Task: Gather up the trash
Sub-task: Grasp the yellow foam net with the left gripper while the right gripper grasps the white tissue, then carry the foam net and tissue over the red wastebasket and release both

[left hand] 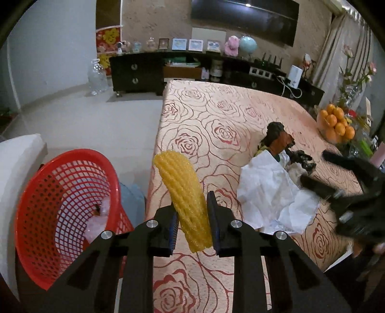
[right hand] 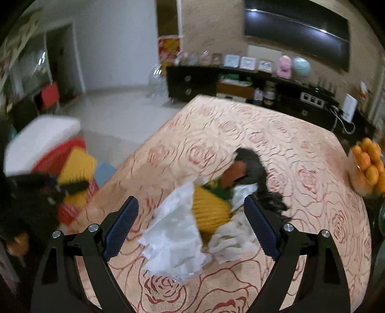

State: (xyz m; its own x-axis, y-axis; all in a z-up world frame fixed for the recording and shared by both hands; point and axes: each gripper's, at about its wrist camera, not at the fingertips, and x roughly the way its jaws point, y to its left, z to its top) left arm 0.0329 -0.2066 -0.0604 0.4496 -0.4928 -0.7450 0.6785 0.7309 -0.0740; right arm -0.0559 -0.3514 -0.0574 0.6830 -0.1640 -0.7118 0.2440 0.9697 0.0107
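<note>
Left tool [left hand: 192, 214] gripping yellow foam net [left hand: 182, 195], right tool [right hand: 192, 224] spread wide above white paper [right hand: 173, 236]

Dark TV cabinet [left hand: 137, 72] w/ pale floor [left hand: 96, 115], beige wall [left hand: 156, 21].

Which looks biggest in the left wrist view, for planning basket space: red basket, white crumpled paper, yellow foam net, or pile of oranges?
1. Red basket
2. White crumpled paper
3. Yellow foam net, shut in the left gripper; it sits nearest the camera, so its rank is unsure
4. Pile of oranges, farthest away
</note>
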